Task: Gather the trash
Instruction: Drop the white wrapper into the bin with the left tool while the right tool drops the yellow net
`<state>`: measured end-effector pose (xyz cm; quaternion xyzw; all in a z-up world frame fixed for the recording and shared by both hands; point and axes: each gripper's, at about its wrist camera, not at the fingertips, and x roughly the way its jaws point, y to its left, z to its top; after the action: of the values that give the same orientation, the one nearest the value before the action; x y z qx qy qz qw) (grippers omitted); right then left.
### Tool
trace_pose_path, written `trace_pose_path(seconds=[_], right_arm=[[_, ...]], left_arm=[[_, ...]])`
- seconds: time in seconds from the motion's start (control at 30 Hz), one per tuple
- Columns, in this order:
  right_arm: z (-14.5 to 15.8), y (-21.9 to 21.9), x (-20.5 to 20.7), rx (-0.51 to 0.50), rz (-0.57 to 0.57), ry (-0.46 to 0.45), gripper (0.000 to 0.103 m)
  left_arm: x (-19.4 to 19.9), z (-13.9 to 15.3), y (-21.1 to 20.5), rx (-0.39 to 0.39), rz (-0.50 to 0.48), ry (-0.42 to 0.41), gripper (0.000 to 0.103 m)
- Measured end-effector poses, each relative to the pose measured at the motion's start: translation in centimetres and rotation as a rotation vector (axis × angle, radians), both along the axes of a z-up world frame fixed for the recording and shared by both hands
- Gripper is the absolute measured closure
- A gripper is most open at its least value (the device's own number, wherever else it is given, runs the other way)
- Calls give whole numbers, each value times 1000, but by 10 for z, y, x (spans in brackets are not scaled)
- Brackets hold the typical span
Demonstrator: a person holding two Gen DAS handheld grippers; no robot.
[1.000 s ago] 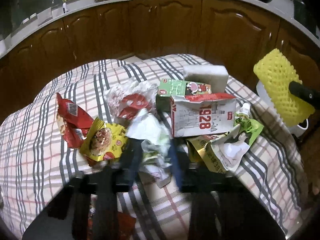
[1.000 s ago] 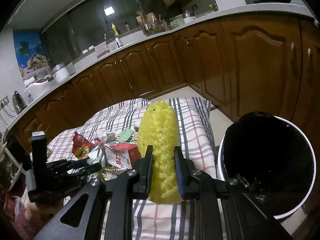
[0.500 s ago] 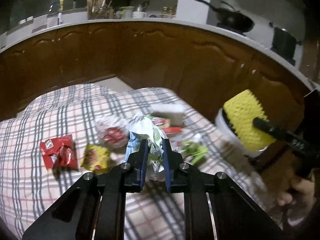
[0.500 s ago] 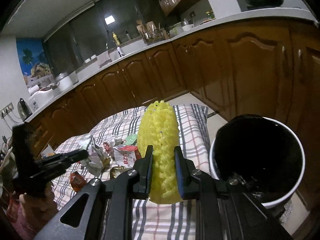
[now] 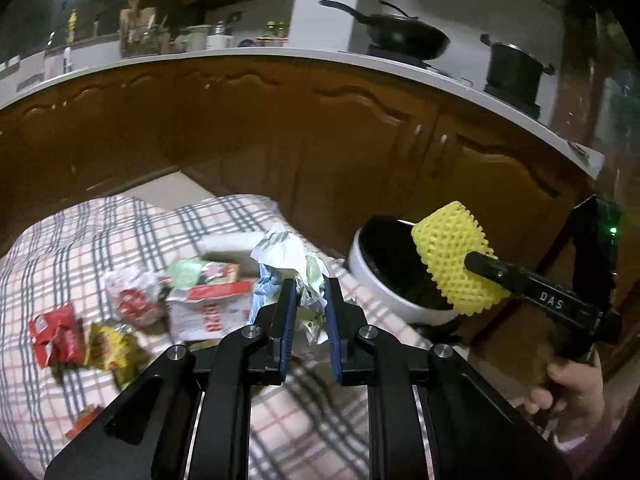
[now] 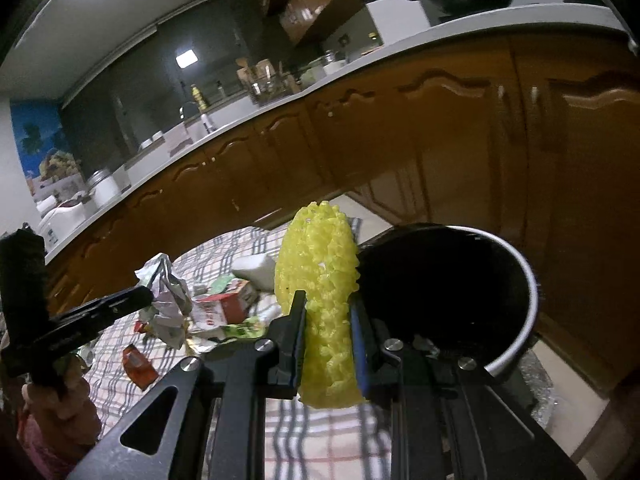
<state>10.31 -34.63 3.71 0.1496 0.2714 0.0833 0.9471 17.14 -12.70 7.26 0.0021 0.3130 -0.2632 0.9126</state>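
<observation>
Since the earlier frame both grippers have lifted away from the litter pile: the left gripper (image 5: 311, 300) then had its fingers down among the wrappers, and it now carries a crumpled white wrapper (image 5: 292, 264) clear above the checked cloth (image 5: 100, 240). Its fingers stand nearly closed, pinching the lower part of that wrapper; the crumpled top sticks up past the tips.

Right gripper (image 6: 328, 320): fingers narrowly apart, clamped on the sides of a yellow foam net (image 6: 320, 280), held upright. Seen from the left wrist view, the net sits over the near rim of the white bin (image 5: 372, 280), whose inside is lined black. From the right wrist view the bin (image 6: 524, 280) lies just right of the net.

Remaining litter on the cloth: a white carton with red print (image 5: 208, 312), a green packet (image 5: 196, 272) behind it, a red-and-white wrapper (image 5: 128, 296), a yellow snack bag (image 5: 108, 348), and a red snack bag (image 5: 56, 336) furthest left. Details blurred.

Brown cabinets (image 5: 280, 128) run behind, with a black wok (image 5: 404, 36) on the counter top above.
</observation>
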Motion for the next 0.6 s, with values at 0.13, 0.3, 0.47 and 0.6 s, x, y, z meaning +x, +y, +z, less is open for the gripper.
trace_pose_path(seconds=[0.13,0.3,0.47,0.6], right_arm=[[0,-18,-1,1,-45,4,83],[-2,-35,1,3,-83,10,83],[-3,-45,10,12,-106,17,83],[-5,-51,19,11,-115,23,83]], left_arm=[[2,2,-23,2,-39,-4,90],[11,2,-48,-13,-85,5,90],[24,0,-79,-15,-130,25,90],[36,-7,-104,9,-158,41,90]])
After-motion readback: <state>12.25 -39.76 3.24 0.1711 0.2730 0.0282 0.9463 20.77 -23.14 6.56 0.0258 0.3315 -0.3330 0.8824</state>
